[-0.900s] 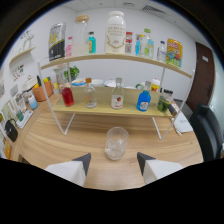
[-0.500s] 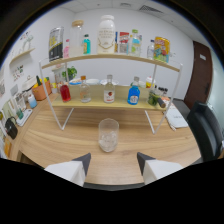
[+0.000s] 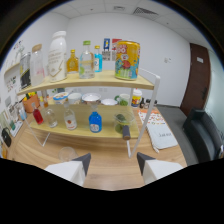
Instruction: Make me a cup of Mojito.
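Note:
My gripper [image 3: 112, 161] is open, with nothing between its fingers. A clear empty glass [image 3: 66, 153] stands on the wooden table [image 3: 112, 170], just ahead of the left finger [image 3: 76, 169] and off to its left. Beyond it is a two-tier wooden shelf [image 3: 102, 80]. Its top board carries a tall white bottle [image 3: 57, 55], a clear bottle [image 3: 86, 60] and a yellow can [image 3: 126, 60]. The lower board holds a blue bottle [image 3: 95, 121], a red bottle [image 3: 38, 116], small clear bottles [image 3: 69, 120], white bowls [image 3: 90, 97] and a jar of green leaves [image 3: 120, 120].
A black chair [image 3: 202, 135] stands to the right of the shelf, with a printed sheet [image 3: 160, 132] lying on the table beside it. A dark door [image 3: 197, 75] is in the back wall. More bottles crowd a rack [image 3: 15, 85] at the left.
The view has swung right and moved closer to the shelf. The glass, earlier straight ahead between the fingers, now sits off to the left of the left finger.

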Demonstrator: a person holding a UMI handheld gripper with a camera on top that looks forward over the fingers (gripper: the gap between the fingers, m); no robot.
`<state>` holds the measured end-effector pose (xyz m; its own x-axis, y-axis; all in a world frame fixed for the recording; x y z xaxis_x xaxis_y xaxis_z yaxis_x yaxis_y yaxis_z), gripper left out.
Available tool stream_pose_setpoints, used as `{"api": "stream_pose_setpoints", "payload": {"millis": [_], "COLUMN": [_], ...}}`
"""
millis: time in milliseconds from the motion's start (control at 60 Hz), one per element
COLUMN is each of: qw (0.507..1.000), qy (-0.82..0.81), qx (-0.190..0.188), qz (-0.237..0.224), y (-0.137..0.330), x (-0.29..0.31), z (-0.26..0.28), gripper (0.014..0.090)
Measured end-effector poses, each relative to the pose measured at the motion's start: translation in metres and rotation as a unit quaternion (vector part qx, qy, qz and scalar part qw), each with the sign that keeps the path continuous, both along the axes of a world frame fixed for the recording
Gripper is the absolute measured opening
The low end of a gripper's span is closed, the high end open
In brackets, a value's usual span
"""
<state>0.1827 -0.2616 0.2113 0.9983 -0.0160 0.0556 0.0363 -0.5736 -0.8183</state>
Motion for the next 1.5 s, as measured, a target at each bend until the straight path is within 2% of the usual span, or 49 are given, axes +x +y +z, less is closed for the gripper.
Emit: {"api": "stream_pose_setpoints", "payload": {"millis": [167, 300, 367, 500, 717, 917, 1183, 1350, 1500], "qw": [1.0, 1.0, 0.999, 0.999, 0.997, 0.997, 0.997, 0.998, 0.999], "qy": [0.007, 0.005, 0.003, 0.01, 0.023, 0.021, 0.013, 0.015, 0.027], "qx": [-0.001, -0.019, -0.031, -0.046, -0.077, -0.078, -0.077, -0.054, -0.034], "qz": [0.007, 0.008, 0.006, 0.003, 0.002, 0.003, -0.004, -0.007, -0.014], "y": [0.053, 0.081, 0.09, 0.104, 0.111, 0.112, 0.114, 0.102, 0.072], "x": [0.02, 0.028, 0.032, 0.036, 0.037, 0.037, 0.042, 0.041, 0.03], "z": [-0.003, -0.019, -0.029, -0.041, -0.055, -0.051, -0.05, -0.03, -0.006], "gripper": [0.0862, 0.0843, 0.0809, 0.0695, 0.0379, 0.0189, 0.0168, 0.0163, 0.0164]}}
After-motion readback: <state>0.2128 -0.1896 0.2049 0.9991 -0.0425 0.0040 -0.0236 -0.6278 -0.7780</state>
